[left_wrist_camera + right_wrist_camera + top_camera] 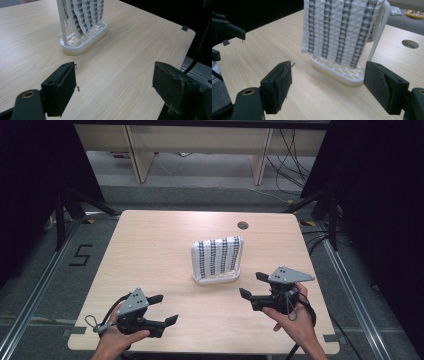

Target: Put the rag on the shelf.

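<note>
I have the light wooden table (150,245) spread out under me, sitting on a grey floor with dark curtains at both sides and pale furniture legs beyond its far edge. A small round cable hole (243,225) sits near the far edge, right of centre.

At the middle of the table stands a white plastic rack (216,279) with a slotted oval base and a thin upright frame. Over that frame hangs a white cloth (218,256) with a raised waffle texture and dark vertical stripes; it drapes down to just above the base. In the right gripper view the cloth (339,27) faces me broadside, with the rack's base (339,70) beneath it.

My left gripper (159,310) is near the table's near-left corner, held in my left hand (116,336), well apart from the rack. Its jaws are spread wide with nothing between them, bare tabletop showing in the gap.

My right gripper (253,285) is at the near right, just beside the rack's near-right end, held in my right hand (295,320). Its jaws are spread wide too, gripping nothing, and point toward the rack.
</note>
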Motion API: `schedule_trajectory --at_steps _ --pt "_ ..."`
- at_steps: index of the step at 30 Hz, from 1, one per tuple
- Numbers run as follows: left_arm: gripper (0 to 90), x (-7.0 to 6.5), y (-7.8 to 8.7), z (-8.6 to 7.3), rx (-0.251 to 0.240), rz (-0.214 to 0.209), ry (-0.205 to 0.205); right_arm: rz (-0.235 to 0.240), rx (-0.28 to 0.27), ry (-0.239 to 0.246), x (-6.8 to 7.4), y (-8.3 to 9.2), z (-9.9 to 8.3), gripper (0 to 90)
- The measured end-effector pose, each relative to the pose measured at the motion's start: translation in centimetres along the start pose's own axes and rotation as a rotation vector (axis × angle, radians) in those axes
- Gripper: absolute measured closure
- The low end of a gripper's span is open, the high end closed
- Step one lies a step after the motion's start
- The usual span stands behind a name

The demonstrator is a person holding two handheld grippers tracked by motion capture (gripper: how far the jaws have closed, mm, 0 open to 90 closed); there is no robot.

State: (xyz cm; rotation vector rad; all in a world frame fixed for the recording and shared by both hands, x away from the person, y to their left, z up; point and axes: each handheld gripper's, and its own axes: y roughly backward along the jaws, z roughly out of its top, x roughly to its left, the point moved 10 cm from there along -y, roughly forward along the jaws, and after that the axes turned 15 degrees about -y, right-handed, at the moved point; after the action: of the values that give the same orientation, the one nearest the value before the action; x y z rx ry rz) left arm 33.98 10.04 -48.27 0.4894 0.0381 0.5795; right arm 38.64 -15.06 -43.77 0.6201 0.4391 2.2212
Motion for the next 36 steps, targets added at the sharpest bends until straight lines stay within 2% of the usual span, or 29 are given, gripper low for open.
schedule_trajectory --at_steps 1,2,3,8,10,14,15,17,18,19,20,21,22,25,26,28,29,31,32,33,34,35,36 --pt "18.5 -0.1 0.0 -0.1 -0.009 0.001 0.008 0.004 -0.008 0.012 0.0 -0.1 -0.1 23.8" --pt "18.5 -0.1 0.0 -0.2 -0.01 0.0 0.008 0.005 0.017 -0.023 0.3 0.1 -0.7 23.8" --pt "18.5 -0.2 0.0 -0.3 -0.009 0.001 0.01 0.002 0.01 -0.009 0.1 0.0 -0.8 23.8" --pt "18.5 -0.6 0.0 -1.1 0.001 0.0 0.016 0.013 0.019 -0.004 0.5 0.0 -1.6 23.7" --pt "18.5 -0.8 -0.1 -1.3 -0.001 -0.008 0.015 0.018 0.005 0.017 0.6 -0.1 -1.8 23.7" --pt "18.5 -1.0 -0.1 -1.8 0.007 -0.002 0.018 0.017 0.023 -0.01 0.9 0.0 -2.5 23.4" --pt "18.5 -1.1 -0.1 -1.9 0.008 -0.013 0.014 0.024 0.022 -0.014 1.0 0.0 -2.7 23.4" --pt "18.5 -1.4 -0.1 -2.2 0.01 -0.018 0.018 0.028 0.012 0.016 0.9 -0.1 -2.8 23.3" --pt "18.5 -1.5 -0.1 -2.3 0.015 -0.015 0.024 0.034 0.036 -0.021 1.2 0.0 -3.3 23.2" --pt "18.5 -1.6 -0.2 -2.4 0.014 -0.02 0.027 0.026 0.023 0.012 0.9 0.0 -3.2 23.2" --pt "18.5 -1.7 -0.2 -2.5 0.018 -0.027 0.013 0.041 0.034 -0.01 1.1 0.0 -3.5 23.1" --pt "18.5 -1.9 -0.3 -2.6 0.015 -0.025 0.02 0.043 0.038 -0.042 1.4 0.0 -3.8 23.1" --pt "18.5 -1.9 -0.2 -2.7 0.02 -0.026 0.014 0.039 0.03 0.006 1.0 -0.1 -3.8 23.1" --pt "18.5 -2.1 -0.2 -2.9 0.027 -0.025 0.016 0.038 0.032 -0.023 1.0 -0.1 -4.4 23.0" --pt "18.5 -2.2 -0.2 -3.0 0.033 -0.025 0.011 0.046 0.046 -0.022 1.0 -0.1 -4.6 23.0" --pt "18.5 -2.3 -0.2 -3.1 0.036 -0.023 0.006 0.033 0.04 -0.02 0.8 0.0 -4.9 23.0" --pt "18.5 -2.5 -0.3 -3.1 0.024 -0.027 0.016 0.03 0.042 -0.031 0.9 0.0 -5.2 22.9" --pt "18.5 -2.7 -0.3 -3.4 0.038 -0.028 0.014 0.034 0.056 -0.047 1.0 0.0 -5.6 22.8" --pt "18.4 -2.8 -0.3 -3.5 0.034 -0.027 0.02 0.055 0.039 -0.019 0.9 -0.3 -5.6 22.7" --pt "18.4 -2.8 -0.3 -3.7 0.042 -0.033 0.006 0.037 0.046 -0.032 0.9 -0.2 -5.9 22.5" --pt "18.2 -2.8 -0.4 -3.8 0.038 -0.027 0.007 0.039 0.046 -0.014 0.9 -0.3 -6.1 22.0" --pt "17.8 -2.9 -0.4 -4.1 0.048 -0.025 0.004 0.047 0.043 -0.031 1.1 -0.5 -6.4 21.2" --pt "17.0 -2.9 -0.4 -4.3 0.054 -0.026 -0.005 0.036 0.063 -0.029 1.0 -0.6 -6.8 19.4"
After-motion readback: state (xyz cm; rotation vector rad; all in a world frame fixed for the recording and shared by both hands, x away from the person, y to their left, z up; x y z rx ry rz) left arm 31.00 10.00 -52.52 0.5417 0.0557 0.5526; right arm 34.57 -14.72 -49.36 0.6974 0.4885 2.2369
